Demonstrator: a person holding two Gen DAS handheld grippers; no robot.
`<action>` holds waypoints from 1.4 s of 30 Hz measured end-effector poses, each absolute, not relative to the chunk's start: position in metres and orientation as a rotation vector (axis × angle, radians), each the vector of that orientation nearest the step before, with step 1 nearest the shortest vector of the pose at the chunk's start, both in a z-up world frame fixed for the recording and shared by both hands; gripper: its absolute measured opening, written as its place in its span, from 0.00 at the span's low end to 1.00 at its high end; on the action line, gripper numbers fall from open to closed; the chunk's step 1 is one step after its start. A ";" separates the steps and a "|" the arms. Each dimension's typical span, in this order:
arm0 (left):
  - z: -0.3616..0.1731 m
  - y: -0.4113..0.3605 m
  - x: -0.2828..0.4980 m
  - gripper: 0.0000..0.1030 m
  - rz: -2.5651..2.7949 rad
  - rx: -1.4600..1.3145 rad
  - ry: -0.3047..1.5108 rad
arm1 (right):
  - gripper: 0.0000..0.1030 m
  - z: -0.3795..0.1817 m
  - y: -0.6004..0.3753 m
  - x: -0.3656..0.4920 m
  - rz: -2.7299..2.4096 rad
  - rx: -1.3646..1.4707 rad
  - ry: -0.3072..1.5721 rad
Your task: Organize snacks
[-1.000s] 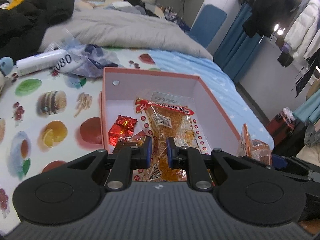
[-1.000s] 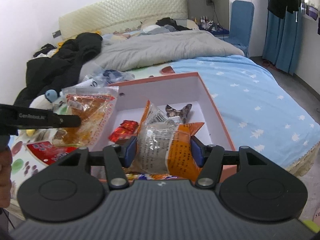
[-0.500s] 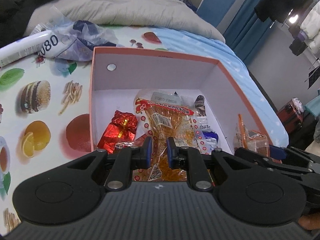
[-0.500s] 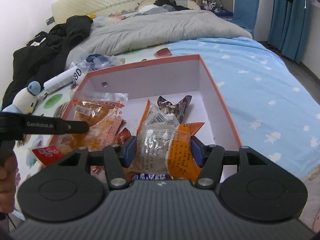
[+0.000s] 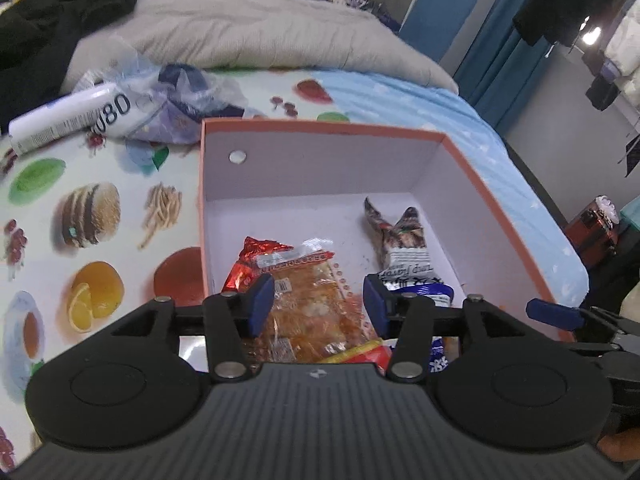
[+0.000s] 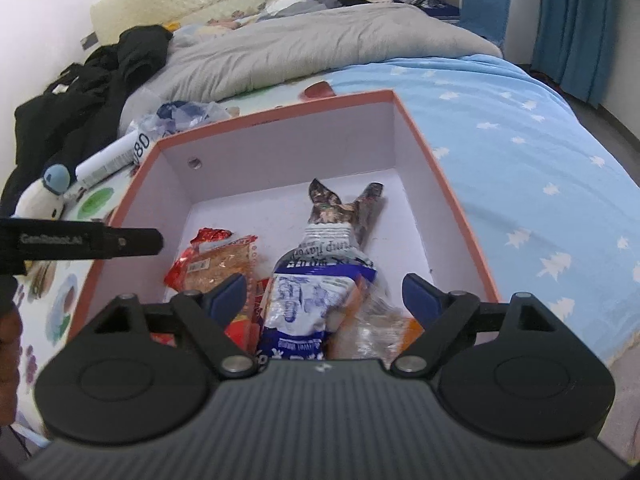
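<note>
Both the left tongs and the right tongs are released above the snacks in the box.

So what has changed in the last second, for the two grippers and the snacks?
Both grippers opened. The left gripper let go its orange packet, the right gripper its clear packet; both now lie in the box. The blue bag and red snack lie there as before.

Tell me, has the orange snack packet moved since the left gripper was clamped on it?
Yes. The left gripper has opened, and the orange packet now lies lower in the box, beside the red wrapper.
</note>
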State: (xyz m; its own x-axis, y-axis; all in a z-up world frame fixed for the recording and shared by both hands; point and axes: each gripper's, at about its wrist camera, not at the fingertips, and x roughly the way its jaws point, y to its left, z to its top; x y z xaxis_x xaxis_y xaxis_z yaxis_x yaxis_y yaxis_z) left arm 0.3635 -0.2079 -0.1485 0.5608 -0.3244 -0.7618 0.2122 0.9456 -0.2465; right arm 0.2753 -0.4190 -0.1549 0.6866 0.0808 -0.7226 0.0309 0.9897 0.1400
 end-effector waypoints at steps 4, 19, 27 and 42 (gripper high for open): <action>-0.125 -0.200 0.339 0.53 -0.324 -0.140 0.885 | 0.84 -0.142 -0.418 0.259 0.024 0.153 0.795; -0.032 -0.172 0.217 0.53 -0.354 -0.137 0.691 | 0.84 -0.074 -0.396 0.163 0.023 0.176 0.627; -0.004 -0.156 0.152 0.54 -0.382 -0.116 0.614 | 0.84 -0.049 -0.384 0.109 0.012 0.187 0.541; -0.002 -0.129 0.060 0.56 -0.363 -0.110 0.581 | 0.84 -0.044 -0.354 0.030 -0.002 0.180 0.505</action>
State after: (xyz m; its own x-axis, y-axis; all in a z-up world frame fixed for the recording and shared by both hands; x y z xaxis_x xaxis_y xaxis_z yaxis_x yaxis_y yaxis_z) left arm 0.0597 -0.1293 -0.0021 0.7745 -0.3650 -0.5167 0.3033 0.9310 -0.2030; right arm 0.0304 -0.3543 -0.0436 0.8756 0.0423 -0.4813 0.0464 0.9842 0.1709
